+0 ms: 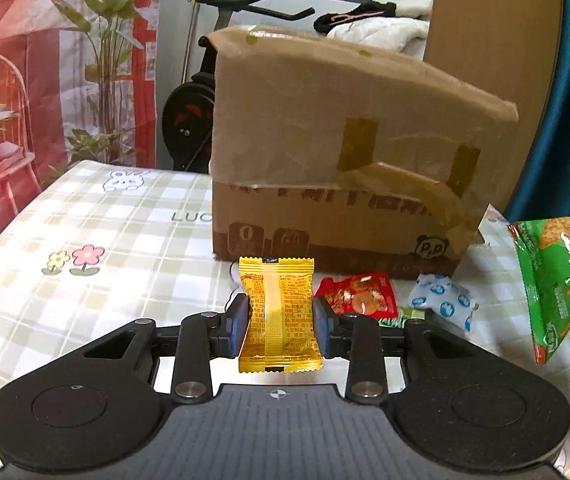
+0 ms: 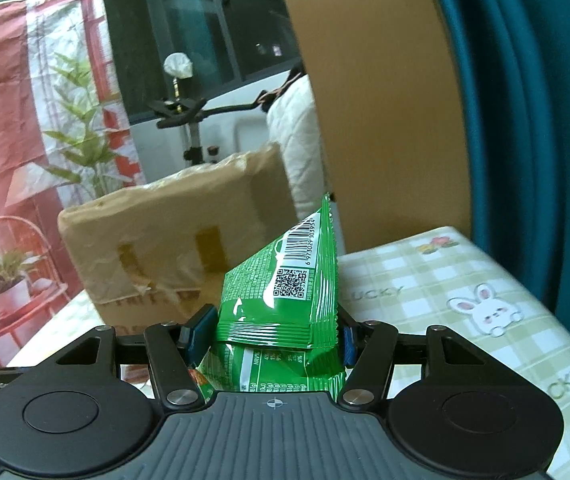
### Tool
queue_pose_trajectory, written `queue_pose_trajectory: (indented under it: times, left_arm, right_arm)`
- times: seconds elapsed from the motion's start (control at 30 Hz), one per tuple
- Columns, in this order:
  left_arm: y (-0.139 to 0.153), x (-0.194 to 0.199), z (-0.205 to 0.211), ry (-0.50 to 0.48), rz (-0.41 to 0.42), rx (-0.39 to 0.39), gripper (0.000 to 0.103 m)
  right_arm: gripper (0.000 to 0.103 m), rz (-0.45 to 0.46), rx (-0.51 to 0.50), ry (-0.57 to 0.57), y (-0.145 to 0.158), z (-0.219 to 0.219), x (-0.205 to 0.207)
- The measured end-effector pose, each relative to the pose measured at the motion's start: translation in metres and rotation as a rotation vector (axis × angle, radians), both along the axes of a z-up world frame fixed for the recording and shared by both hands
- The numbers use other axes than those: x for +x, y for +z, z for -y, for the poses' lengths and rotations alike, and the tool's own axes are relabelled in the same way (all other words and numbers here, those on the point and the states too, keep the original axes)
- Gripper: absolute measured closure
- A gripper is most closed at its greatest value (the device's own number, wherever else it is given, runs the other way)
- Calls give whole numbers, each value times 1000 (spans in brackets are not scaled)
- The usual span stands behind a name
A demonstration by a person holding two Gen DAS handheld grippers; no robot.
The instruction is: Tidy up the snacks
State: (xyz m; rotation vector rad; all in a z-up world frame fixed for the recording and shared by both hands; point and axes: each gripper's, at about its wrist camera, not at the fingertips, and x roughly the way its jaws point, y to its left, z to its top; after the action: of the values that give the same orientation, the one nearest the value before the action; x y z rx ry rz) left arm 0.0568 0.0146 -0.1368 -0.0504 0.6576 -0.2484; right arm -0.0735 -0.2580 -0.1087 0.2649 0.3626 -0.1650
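My left gripper (image 1: 281,322) is shut on a yellow snack packet (image 1: 279,312), held upright just above the table in front of the cardboard box (image 1: 345,152). My right gripper (image 2: 275,334) is shut on a green snack bag (image 2: 285,280), lifted above the table; the same green bag shows at the right edge of the left wrist view (image 1: 561,276). A red snack packet (image 1: 359,294) and a white-and-blue packet (image 1: 443,300) lie on the table before the box. A small green packet (image 1: 403,316) peeks out behind my left gripper's right finger.
The table has a checked cloth (image 1: 105,220) with bunnies and flowers. The taped cardboard box (image 2: 173,240) stands at the back. A wooden board (image 2: 385,100) and a blue curtain (image 2: 525,120) are at the right. An exercise bike (image 1: 205,92) stands behind.
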Motion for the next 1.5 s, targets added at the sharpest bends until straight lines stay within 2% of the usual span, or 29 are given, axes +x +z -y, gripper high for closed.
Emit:
queue_pose_trajectory:
  times: [0.17,0.4,0.63,0.77,0.83,0.87,0.93,1.1,1.2,1.3,1.4,1.47,1.5]
  left_arm:
    - [16,7,2,-23,55,-11,66]
    - [50,22,8,-55,166,-18,65]
    - [93,47,17,-87,298,-5,65]
    - [111,62,18,-88,310,-48,65]
    - [112,64,17,-72,317,-41,64]
    - [110,65,16,-82,310,-38,62]
    - [98,68,12,-111,280,-33,47]
    - [42,68,12,-140,83,-25,47]
    - [2,65,17,-118,-91,-87,48]
    - [-33,62,25,-69,-228,-150,48]
    - [-55,60,38,0,-266,-128,49]
    - [-60,65,43,45,-256,-119,48]
    - [-61,69,44,52,-223,-128,47]
  right_arm:
    - [48,47,-10,-41,15,12,-4]
    - [48,159,-68,-48,59,23,5]
    - [48,266,-126,11,109,31,46]
    - [48,300,-134,51,129,28,74]
    - [48,316,-134,74,134,25,82]
    - [48,319,-133,84,135,22,84]
    - [48,308,-125,98,131,19,88]
    - [48,264,-111,93,116,14,90]
    - [48,258,-109,85,110,13,88]
    - [48,251,-113,83,106,11,86]
    - [48,243,-122,89,104,8,86]
    - [48,245,-126,89,102,9,82]
    - [48,245,-125,87,102,9,82]
